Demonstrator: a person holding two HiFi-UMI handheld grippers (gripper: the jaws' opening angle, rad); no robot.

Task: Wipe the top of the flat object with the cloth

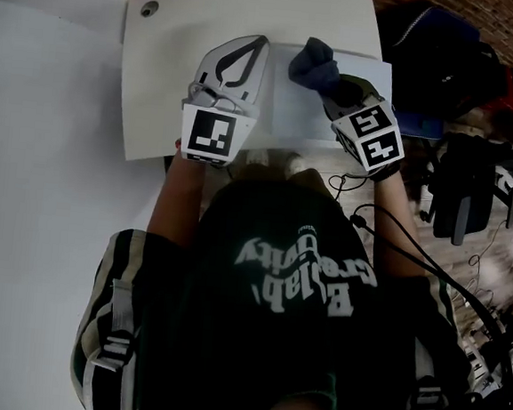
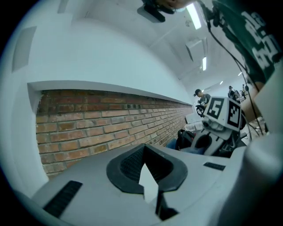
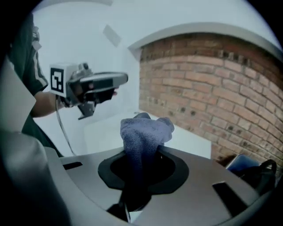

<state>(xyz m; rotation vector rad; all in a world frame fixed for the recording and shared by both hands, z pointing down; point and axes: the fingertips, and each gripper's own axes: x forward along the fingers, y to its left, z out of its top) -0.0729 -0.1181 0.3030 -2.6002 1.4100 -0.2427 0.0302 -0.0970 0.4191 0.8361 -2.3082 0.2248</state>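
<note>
My right gripper (image 1: 331,83) is clamped tight on the dark blue cloth (image 1: 314,62), which bunches up over the far edge of the white flat object (image 1: 300,114); I can't tell if it touches. The flat object lies on the desk (image 1: 170,76). My left gripper (image 1: 252,52) is just left of the flat object, jaws drawn together, holding nothing. There's a brick wall (image 3: 199,84) beyond it.

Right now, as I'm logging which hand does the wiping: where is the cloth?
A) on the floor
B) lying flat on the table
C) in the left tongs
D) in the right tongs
D: the right gripper view shows the cloth bunched up and clamped in the right tongs.
</note>
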